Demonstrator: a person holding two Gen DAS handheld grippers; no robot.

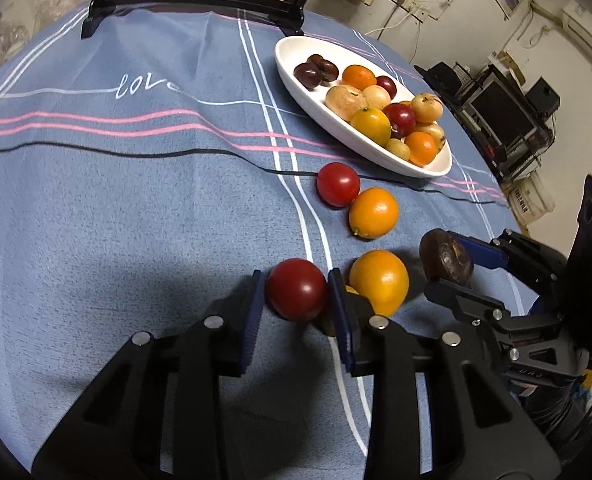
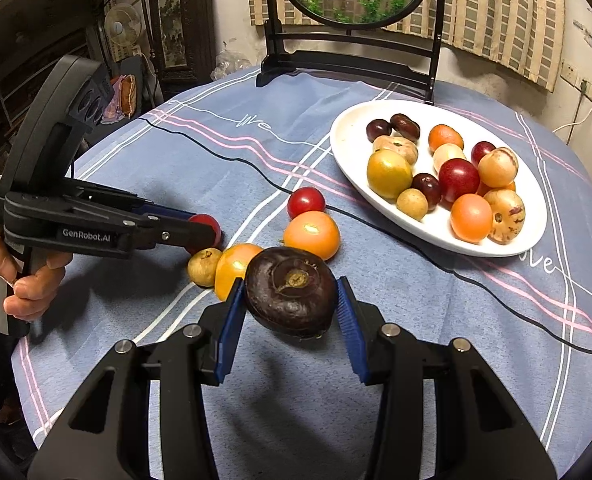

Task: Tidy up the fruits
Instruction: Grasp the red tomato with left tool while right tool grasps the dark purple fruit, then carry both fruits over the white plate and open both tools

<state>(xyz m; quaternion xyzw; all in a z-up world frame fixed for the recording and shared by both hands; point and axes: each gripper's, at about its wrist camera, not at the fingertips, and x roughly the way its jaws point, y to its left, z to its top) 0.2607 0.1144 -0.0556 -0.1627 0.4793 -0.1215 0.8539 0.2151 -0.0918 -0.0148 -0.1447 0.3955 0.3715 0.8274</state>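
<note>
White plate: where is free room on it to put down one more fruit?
On the white plate, the near-left end beside the dark chestnuts is bare, and so is the rim strip facing the loose fruits. The middle and far-right end are crowded with piled fruit.

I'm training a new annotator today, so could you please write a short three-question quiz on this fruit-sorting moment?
1. True or false: the right gripper is shut on a dark brown fruit.
2. What does the left gripper hold? A) an orange fruit B) a red tomato C) nothing
3. Fill in: the white oval ____ already holds many fruits.

Key
1. True: both blue pads press its sides, and it is lifted off the tablecloth.
2. B: the pads are closed on it; the orange fruit lies beside it, outside the jaws.
3. plate
</note>
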